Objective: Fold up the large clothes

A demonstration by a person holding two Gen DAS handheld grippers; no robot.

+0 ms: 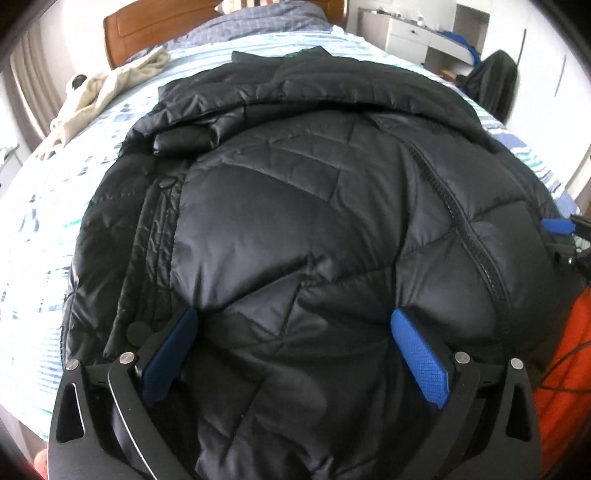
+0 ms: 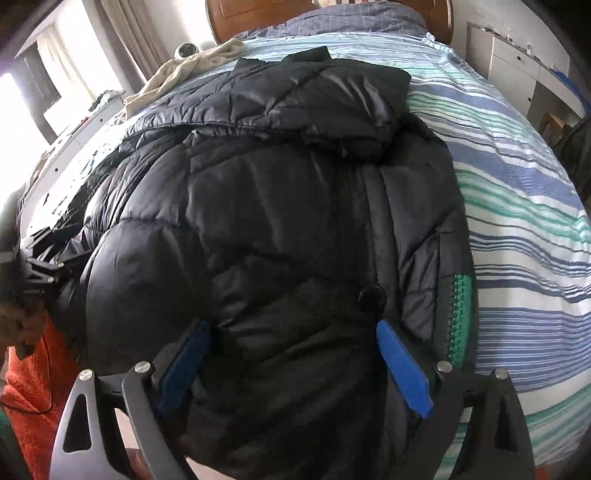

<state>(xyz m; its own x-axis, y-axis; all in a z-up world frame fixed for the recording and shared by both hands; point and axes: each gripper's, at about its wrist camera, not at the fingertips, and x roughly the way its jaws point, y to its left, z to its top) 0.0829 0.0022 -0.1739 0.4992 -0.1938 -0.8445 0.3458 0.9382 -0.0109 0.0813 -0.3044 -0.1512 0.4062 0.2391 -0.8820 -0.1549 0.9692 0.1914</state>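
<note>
A black quilted puffer jacket [image 1: 295, 206] lies spread on the striped bed, sleeves folded in over the body; it fills the right wrist view too [image 2: 266, 206]. My left gripper [image 1: 295, 332] is open, its blue pads either side of the jacket's near hem, left of the zipper. My right gripper [image 2: 291, 350] is open, its pads straddling the near hem by a black snap button [image 2: 372, 295]. The right gripper's blue tip shows at the right edge of the left wrist view [image 1: 557, 226]. The left gripper shows dimly at the left edge of the right wrist view [image 2: 37, 266].
The striped bedsheet [image 2: 517, 206] extends right of the jacket. A beige garment [image 1: 110, 88] lies at the far left of the bed near the wooden headboard [image 1: 155, 22]. White drawers [image 1: 417, 33] stand at the right wall. Orange fabric [image 1: 565, 362] hangs by the bed's near edge.
</note>
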